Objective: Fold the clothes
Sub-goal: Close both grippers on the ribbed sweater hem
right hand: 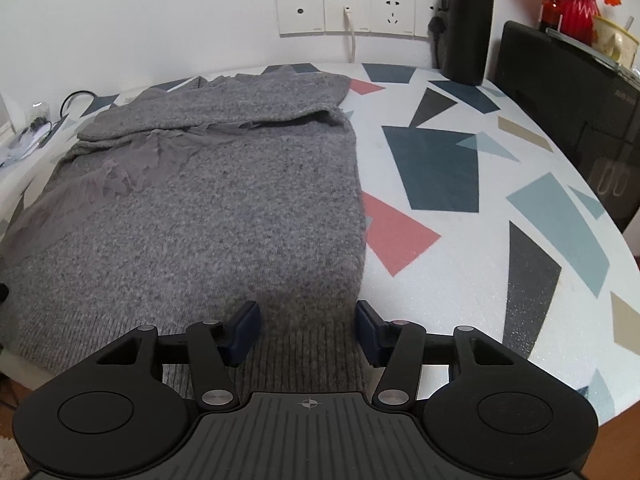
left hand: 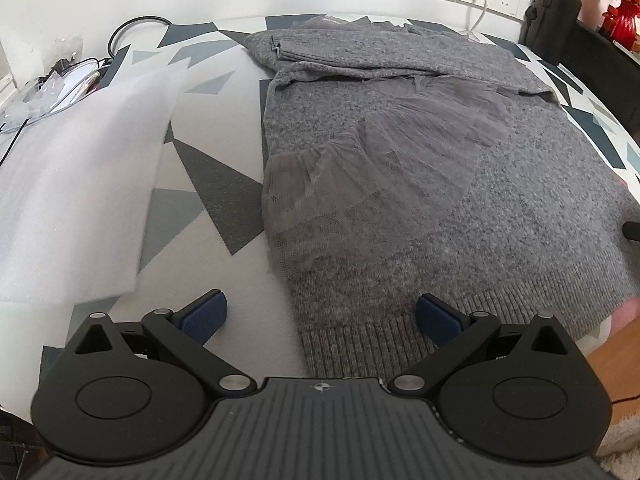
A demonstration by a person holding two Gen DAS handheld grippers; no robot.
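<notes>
On the table: a grey knit sweater (left hand: 460, 184) lies flat on a white cloth (right hand: 460, 240) printed with dark, blue and pink angular shapes.
Sweater look: speckled grey knit with a ribbed hem (right hand: 304, 356) nearest the cameras; a sleeve (left hand: 380, 54) is folded across the far part of the body.
Sheer layer: a thin grey mesh ruffle (left hand: 360, 176) lies crumpled over the sweater's left half.
Left gripper (left hand: 320, 316): jaws spread wide, holding nothing; one blue pad (left hand: 206, 314) sits over bare cloth, the other over the ribbed hem at the sweater's near left corner.
Right gripper (right hand: 306, 332): jaws apart, holding nothing; the left pad is over the hem, the right pad at the sweater's right edge. Whether the pads touch the fabric I cannot tell.
Left of the sweater: a white foam sheet (left hand: 80, 176) rests on the cloth, apart from the knit.
Far edge: a black bottle (right hand: 466, 20) stands by the wall sockets (right hand: 348, 12).
</notes>
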